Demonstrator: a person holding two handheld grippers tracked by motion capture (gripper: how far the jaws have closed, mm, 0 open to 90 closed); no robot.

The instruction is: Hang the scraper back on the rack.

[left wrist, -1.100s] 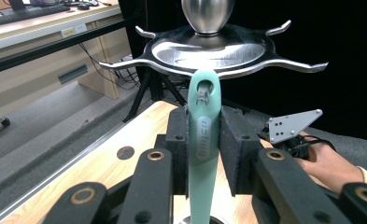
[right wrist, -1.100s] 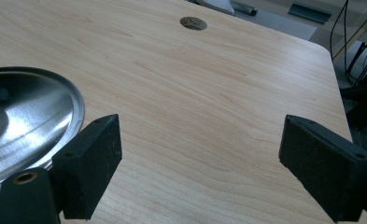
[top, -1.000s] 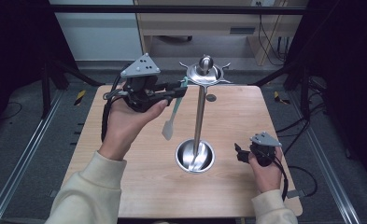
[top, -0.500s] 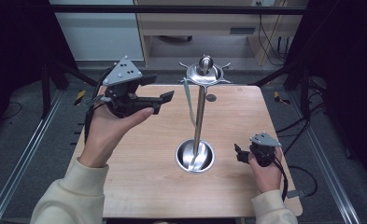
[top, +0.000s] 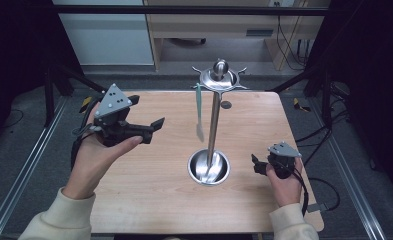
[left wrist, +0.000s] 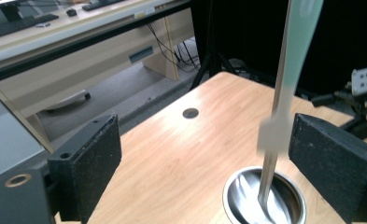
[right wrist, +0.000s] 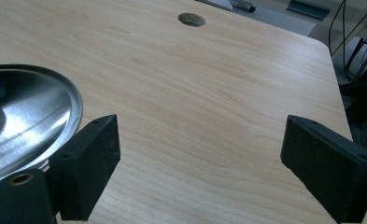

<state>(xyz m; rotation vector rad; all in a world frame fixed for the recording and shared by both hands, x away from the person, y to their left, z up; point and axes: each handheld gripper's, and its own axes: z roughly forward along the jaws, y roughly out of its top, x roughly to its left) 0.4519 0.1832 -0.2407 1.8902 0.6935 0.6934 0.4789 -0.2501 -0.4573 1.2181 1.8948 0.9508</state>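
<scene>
Pale utensil (top: 199, 112) dangling off stand (top: 214, 130), hung to drip probably; left gripper (top: 151, 129) and right gripper (top: 254, 164) both gaping, empty.

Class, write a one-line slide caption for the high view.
Pale spatula hangs from steel stand; both open grippers apart.

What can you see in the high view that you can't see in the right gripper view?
High view alone: the person's two hands, the left gripper, the stand's tall pole with its hooked top, and a pale green utensil hanging from a hook. Right gripper view alone: a close look at the right gripper, its black jaws wide apart over bare wood. Both share the wooden table, its small round hole and the stand's shiny round base.
</scene>
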